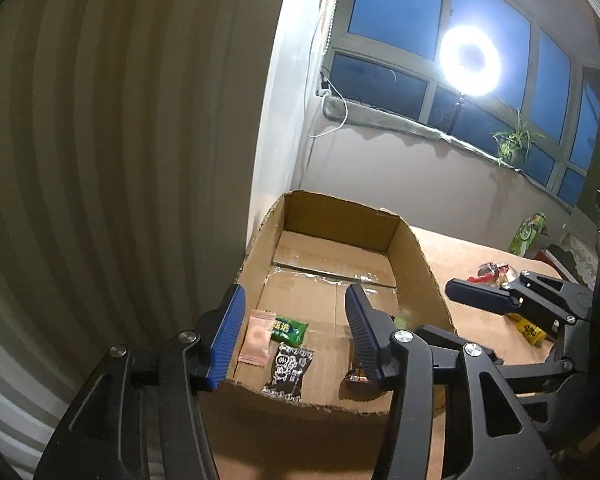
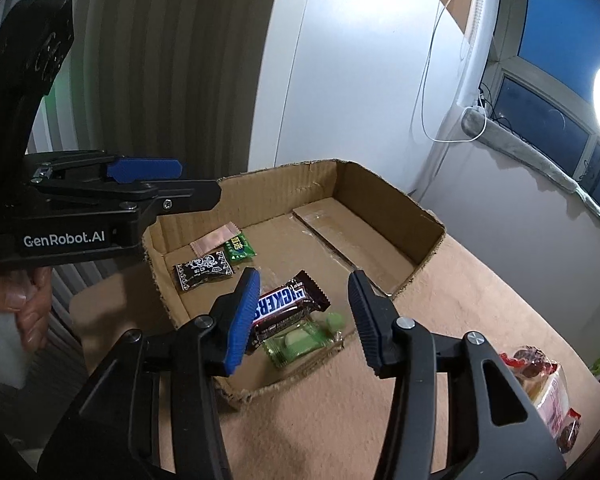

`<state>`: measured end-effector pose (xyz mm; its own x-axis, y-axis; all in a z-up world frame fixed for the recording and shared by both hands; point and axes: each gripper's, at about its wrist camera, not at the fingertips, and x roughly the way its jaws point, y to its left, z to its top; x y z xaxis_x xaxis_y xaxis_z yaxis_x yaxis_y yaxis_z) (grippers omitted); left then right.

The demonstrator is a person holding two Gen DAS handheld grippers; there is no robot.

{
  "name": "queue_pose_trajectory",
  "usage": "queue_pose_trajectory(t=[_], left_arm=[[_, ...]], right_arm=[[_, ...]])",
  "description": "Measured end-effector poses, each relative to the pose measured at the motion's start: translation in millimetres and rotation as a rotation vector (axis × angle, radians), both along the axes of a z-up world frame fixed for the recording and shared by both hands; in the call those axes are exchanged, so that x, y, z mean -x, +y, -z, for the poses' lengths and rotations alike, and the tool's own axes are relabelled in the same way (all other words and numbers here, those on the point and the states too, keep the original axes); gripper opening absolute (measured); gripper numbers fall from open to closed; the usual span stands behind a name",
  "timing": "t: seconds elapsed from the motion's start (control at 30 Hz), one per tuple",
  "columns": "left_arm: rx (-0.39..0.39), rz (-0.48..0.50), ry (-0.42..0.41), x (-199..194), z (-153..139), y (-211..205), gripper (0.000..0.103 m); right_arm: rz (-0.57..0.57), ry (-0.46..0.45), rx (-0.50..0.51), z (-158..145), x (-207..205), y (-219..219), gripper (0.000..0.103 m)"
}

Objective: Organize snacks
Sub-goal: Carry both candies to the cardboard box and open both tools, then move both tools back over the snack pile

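both claws spread wide, gripping nothing: left gripper [image 1: 292, 332] over the cardboard box [image 2: 384, 196], right gripper [image 2: 304, 316] above the snickers bar [image 2: 288, 306]. inside too, a green candy [image 2: 300, 338], black packet [image 2: 202, 268] and pink sachet [image 2: 212, 240].

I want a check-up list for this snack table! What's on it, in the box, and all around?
Surface: tan table, mostly bare.
Job's things: cardboard box holds a Snickers bar, green candy, black packet, pink packet, green packet.
Clutter: wrapped snacks outside the box at the right.
Grippers: left gripper open, empty; right gripper open over the Snickers bar.
Cables: white cable hanging down the wall.
Surroundings: ring light, window, potted plant.
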<state>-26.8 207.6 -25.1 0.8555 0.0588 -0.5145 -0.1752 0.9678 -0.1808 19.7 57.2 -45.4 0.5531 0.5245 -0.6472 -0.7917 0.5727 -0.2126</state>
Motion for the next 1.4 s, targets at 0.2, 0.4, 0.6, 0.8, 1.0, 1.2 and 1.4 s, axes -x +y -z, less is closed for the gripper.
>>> queue_pose_trajectory(t=[0.2, 0.4, 0.6, 0.8, 1.0, 1.2, 1.4], left_arm=[[0.018, -0.016, 0.006, 2.5, -0.2, 2.7, 0.058], [0.000, 0.004, -0.012, 4.5, -9.1, -10.5, 0.066], [-0.026, 0.033, -0.018, 3.1, -17.9, -34.0, 0.071], [-0.055, 0.060, -0.018, -0.3, -24.7, -68.3, 0.079], [-0.090, 0.141, 0.004, -9.0, -28.7, -118.1, 0.079], [-0.111, 0.221, 0.031, -20.1, -28.3, -166.7, 0.079], [-0.144, 0.321, 0.063, -28.6, -25.5, -220.6, 0.079]], right_arm=[[0.031, -0.013, -0.033, -3.4, 9.4, -14.4, 0.058], [0.098, -0.030, -0.080, -12.5, 17.5, -38.7, 0.068], [0.159, -0.042, -0.113, -19.8, 19.5, -68.7, 0.082], [0.230, -0.026, -0.137, -19.9, 18.8, -113.6, 0.084], [0.322, -0.016, -0.154, -16.8, 16.4, -170.1, 0.091], [0.418, -0.011, -0.184, -17.7, 12.1, -229.9, 0.091], [0.509, -0.007, -0.214, -15.4, 11.1, -282.7, 0.091]])
